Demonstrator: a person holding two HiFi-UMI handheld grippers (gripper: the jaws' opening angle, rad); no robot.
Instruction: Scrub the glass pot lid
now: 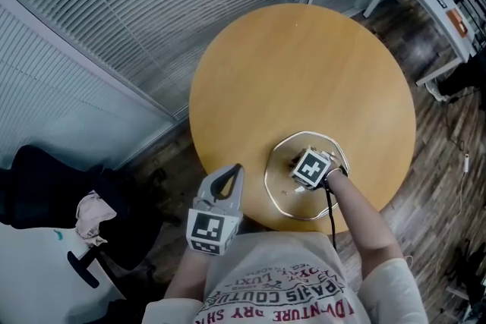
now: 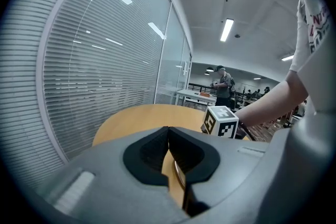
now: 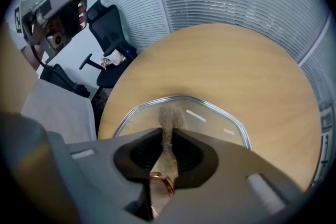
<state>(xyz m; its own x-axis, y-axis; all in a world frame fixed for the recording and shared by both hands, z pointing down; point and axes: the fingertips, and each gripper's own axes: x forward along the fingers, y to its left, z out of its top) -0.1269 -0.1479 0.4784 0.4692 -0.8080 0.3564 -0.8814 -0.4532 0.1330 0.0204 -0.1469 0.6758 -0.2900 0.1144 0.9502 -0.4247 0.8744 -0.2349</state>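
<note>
The lid (image 1: 285,196) lies flat on the round worktop (image 1: 304,64), near its edge at about 5 o'clock, just in front of me. My right hand-held gripper (image 3: 169,131) is over it, jaws pinched almost together on a tan scrub pad (image 3: 169,114). The pad's free end sticks out past the tips and looks to touch the glass toward the lid's 12 o'clock rim. My left hand-held gripper (image 1: 235,171) hangs off the worktop's edge at about 7 o'clock, jaws closed tip to tip with nothing between them, well apart from the lid.

I judge the scrubbing to be in hand, but I cannot say how far along. The glass shows reflections only, with no suds, streaks or dirt that I can make out, so nothing marks which part is done. I would count most of the surface and the whole rim as left to do. Nothing holds the lid down, so it may slide under the pad.
</note>
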